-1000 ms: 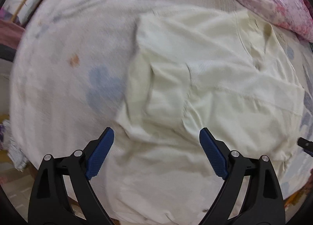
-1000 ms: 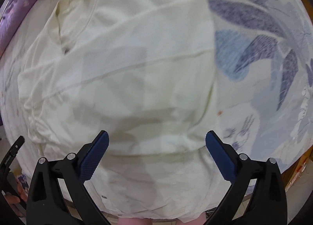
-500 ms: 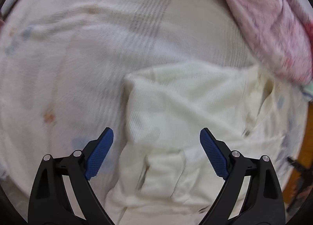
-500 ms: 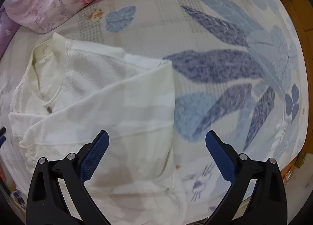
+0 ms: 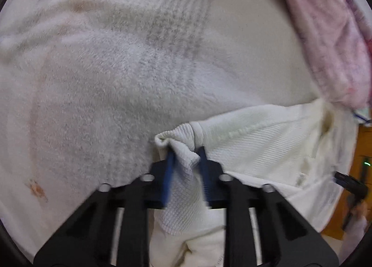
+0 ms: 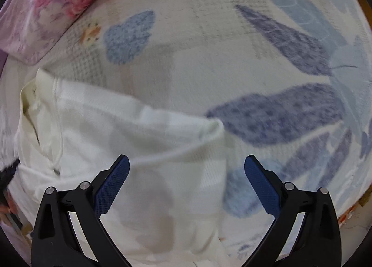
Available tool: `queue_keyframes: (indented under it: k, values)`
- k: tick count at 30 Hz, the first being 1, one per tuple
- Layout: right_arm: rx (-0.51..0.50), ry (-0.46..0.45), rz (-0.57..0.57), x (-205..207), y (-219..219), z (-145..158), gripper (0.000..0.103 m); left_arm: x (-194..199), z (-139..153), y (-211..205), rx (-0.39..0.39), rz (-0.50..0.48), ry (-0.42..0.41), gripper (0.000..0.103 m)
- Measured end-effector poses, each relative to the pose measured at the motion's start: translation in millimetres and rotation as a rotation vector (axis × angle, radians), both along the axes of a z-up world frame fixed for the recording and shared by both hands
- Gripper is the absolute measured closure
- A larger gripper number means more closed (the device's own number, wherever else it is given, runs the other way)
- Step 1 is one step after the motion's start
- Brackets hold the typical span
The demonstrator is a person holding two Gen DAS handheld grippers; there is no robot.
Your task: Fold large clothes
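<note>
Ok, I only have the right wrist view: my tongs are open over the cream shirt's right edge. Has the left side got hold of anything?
Observer: Yes. The left tongs have just closed on a bunched corner of the cream shirt, and fabric sits between the blue pads.
Operator: Which corner is that?
Observer: The far left one, where the shirt edge meets the white bedsheet.
Operator: Anything near it that could snag?
Observer: A pink floral quilt lies to the right of the corner, apart from the left tongs.
Operator: And my right tongs?
Observer: The left view shows only a dark, blurred tip at its right edge, so I cannot confirm.
</note>
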State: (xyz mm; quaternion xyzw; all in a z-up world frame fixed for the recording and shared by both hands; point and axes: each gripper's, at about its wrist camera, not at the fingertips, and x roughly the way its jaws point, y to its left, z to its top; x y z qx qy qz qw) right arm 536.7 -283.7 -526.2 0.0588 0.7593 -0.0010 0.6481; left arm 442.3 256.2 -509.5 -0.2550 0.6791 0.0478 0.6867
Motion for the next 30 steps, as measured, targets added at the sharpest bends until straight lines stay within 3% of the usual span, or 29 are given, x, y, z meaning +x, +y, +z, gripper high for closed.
queue_keyframes:
  k: [4, 8, 9, 11, 13, 21, 24, 30]
  values:
    - [-0.001, 0.061, -0.056, 7.5, -4.0, -31.7, 0.007, -2.8, 6.9, 0.8, 0.006, 0.032, -0.026, 0.090]
    - [-0.003, 0.047, -0.069, 4.6, -9.6, -34.5, 0.009, -4.0, 7.9, -4.9, 0.056, 0.035, -0.029, 0.090]
    - [-0.006, 0.048, -0.067, 4.1, -10.5, -32.2, 0.015, -4.0, 8.5, -5.0, 0.060, 0.048, -0.026, 0.090]
    - [0.001, 0.029, -0.067, 0.2, -11.7, -19.3, 0.040, -5.9, 10.6, -0.9, 0.070, 0.068, -0.023, 0.091]
    - [0.029, 0.007, -0.083, -6.3, -14.0, -6.2, 0.083, -10.1, 17.5, 1.2, 0.089, 0.072, -0.028, 0.092]
    - [0.061, -0.182, -0.070, -40.1, -18.3, 55.1, 0.089, -30.3, 53.5, -2.5, 0.120, 0.059, -0.089, 0.093]
    - [0.070, -0.260, -0.044, -61.8, -17.2, 88.6, 0.089, -43.2, 72.9, -3.8, 0.104, 0.064, -0.143, 0.094]
    - [0.078, -0.381, -0.032, -111.6, -7.0, 143.5, 0.090, -79.7, 112.9, -8.6, 0.149, 0.049, -0.200, 0.095]
